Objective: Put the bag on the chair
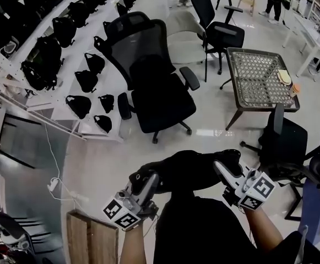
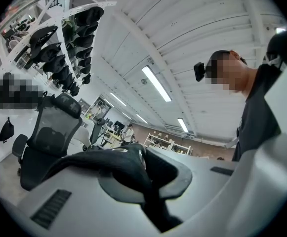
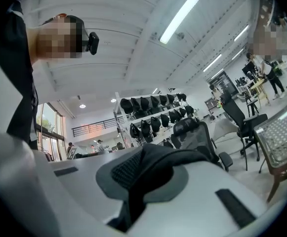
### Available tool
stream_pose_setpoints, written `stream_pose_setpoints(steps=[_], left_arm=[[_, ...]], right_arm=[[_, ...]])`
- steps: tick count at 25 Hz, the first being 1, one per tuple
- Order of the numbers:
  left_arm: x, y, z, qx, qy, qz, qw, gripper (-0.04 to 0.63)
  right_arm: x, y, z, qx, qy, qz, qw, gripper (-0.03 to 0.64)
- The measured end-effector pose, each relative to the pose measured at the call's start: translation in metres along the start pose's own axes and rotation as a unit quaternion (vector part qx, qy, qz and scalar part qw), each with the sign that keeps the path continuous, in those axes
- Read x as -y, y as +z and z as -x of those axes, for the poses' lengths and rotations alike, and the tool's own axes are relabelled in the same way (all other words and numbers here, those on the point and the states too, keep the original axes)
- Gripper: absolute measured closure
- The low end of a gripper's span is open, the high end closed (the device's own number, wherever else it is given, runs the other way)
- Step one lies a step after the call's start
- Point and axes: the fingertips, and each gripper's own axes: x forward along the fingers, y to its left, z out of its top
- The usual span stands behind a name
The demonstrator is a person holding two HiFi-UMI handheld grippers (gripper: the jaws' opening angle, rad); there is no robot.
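Note:
A black bag [image 1: 188,170] hangs in the air close to the person's body, held between both grippers. My left gripper [image 1: 147,181] is shut on its left end, where black strap fabric [image 2: 128,169] is pinched between the jaws. My right gripper [image 1: 221,172] is shut on the right end, with black mesh fabric [image 3: 143,172] clamped in its jaws. The black mesh office chair [image 1: 151,76] stands ahead on the floor, seat empty, about a step beyond the bag. It also shows at the left in the left gripper view [image 2: 49,137] and behind the bag in the right gripper view [image 3: 195,132].
White shelves [image 1: 49,54] with several black bags run along the left. A metal mesh table [image 1: 259,78] stands at the right, another black chair [image 1: 285,142] near it. A wooden board [image 1: 91,238] is at lower left. A second office chair [image 1: 217,29] stands behind.

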Motion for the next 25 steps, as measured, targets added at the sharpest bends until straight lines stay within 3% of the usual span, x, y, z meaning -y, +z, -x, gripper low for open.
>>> stream_pose_setpoints(steps=[11,25], left_arm=[[-0.049,0.005,-0.045,-0.005,-0.008,0.028,0.9996,0.568],[-0.161,0.059,-0.112,-0.010,-0.012,0.038,0.9991,0.568]], right_arm=[[0.046,0.006,-0.029,-0.010,-0.023,0.017,1.000,0.601],[0.128,0.031,-0.142,-0.036,-0.034,0.004,0.999,0.601]])
